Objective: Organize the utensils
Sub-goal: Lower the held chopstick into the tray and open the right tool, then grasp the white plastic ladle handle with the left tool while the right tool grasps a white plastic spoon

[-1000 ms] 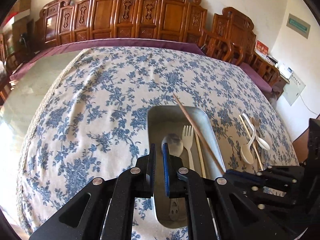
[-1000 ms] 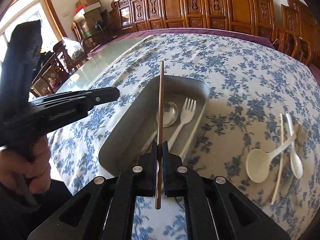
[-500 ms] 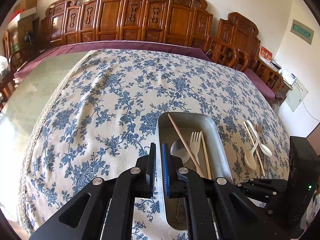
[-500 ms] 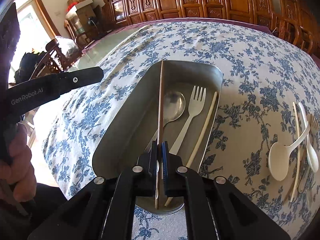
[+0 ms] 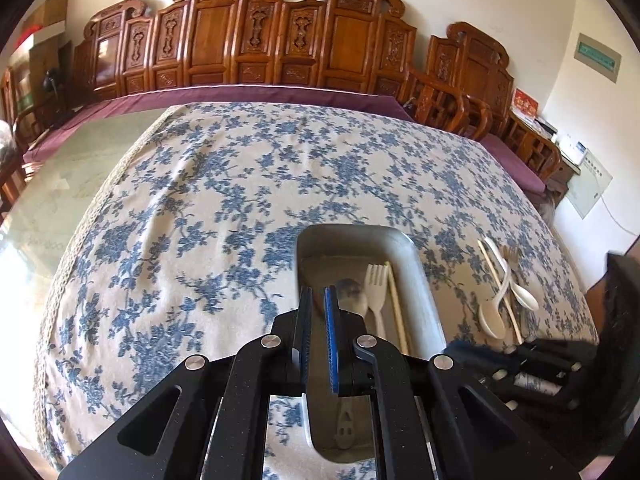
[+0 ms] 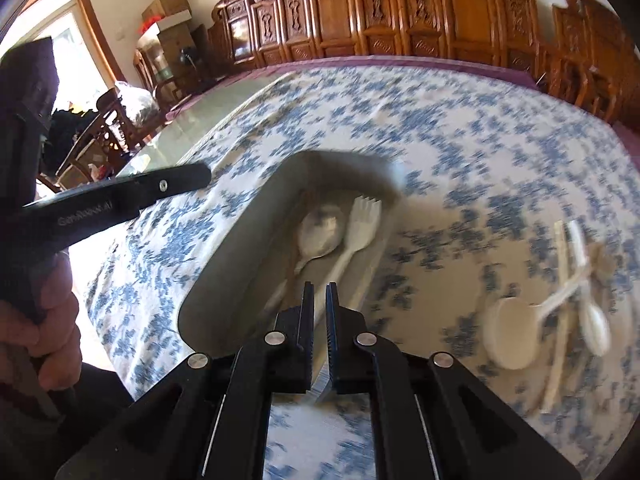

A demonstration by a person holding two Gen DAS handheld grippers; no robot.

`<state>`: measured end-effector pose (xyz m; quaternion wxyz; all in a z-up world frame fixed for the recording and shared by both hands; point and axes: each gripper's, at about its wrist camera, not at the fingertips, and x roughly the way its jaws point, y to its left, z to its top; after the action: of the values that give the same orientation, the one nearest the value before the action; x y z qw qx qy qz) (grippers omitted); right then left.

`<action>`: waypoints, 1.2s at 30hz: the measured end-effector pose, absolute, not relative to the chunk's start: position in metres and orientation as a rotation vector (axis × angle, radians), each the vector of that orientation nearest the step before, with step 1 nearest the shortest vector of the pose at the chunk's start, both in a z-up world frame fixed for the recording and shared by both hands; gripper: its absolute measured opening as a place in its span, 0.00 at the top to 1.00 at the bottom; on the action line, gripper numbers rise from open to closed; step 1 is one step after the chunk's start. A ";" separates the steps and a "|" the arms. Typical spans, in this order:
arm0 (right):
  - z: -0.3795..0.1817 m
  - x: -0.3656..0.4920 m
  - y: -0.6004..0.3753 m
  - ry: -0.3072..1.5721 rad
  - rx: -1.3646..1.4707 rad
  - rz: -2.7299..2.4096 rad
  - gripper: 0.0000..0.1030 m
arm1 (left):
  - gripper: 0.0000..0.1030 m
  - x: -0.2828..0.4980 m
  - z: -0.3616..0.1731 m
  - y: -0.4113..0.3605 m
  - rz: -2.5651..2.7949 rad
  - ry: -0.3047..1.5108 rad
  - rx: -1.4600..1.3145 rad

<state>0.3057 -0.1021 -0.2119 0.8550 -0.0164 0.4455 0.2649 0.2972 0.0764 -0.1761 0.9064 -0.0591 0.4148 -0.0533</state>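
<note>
A metal tray (image 5: 424,276) (image 6: 240,248) sits on the flowered tablecloth. In it lie a metal spoon (image 6: 322,232), a white fork (image 6: 356,232) (image 5: 375,284), a pale chopstick (image 5: 396,304) and a brown chopstick (image 6: 294,248) along its left side. More pale utensils lie right of the tray: a white ladle spoon (image 6: 512,336), a small white spoon (image 6: 592,320) and a chopstick (image 6: 560,320). My right gripper (image 6: 319,296) is empty, jaws slightly apart, over the tray's near end. My left gripper (image 5: 318,300) is empty, jaws nearly closed, above the tray.
Carved wooden chairs (image 5: 280,40) line the far side of the table. A bare glass tabletop (image 5: 48,208) lies left of the cloth. The other handheld gripper shows at the left of the right wrist view (image 6: 120,200).
My right gripper let go of the brown chopstick, which now lies in the tray. The right gripper has drawn back and is moving; the left gripper has stayed almost still.
</note>
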 end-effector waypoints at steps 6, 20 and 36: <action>-0.201 0.307 -0.161 0.886 -0.075 0.462 0.92 | 0.67 0.295 -0.176 0.047 -0.166 0.844 -0.092; -0.227 0.345 -0.274 0.883 -0.068 0.250 0.79 | 0.48 0.301 -0.187 -0.016 -0.238 0.852 -0.025; -0.252 0.359 -0.301 0.892 -0.027 0.233 0.78 | 0.48 0.302 -0.203 -0.083 -0.314 0.895 0.098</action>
<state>0.3590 -0.3009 -0.2521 0.8954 -0.0129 0.4305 0.1126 0.3015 -0.0827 -0.2035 0.8884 0.0471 0.4309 -0.1510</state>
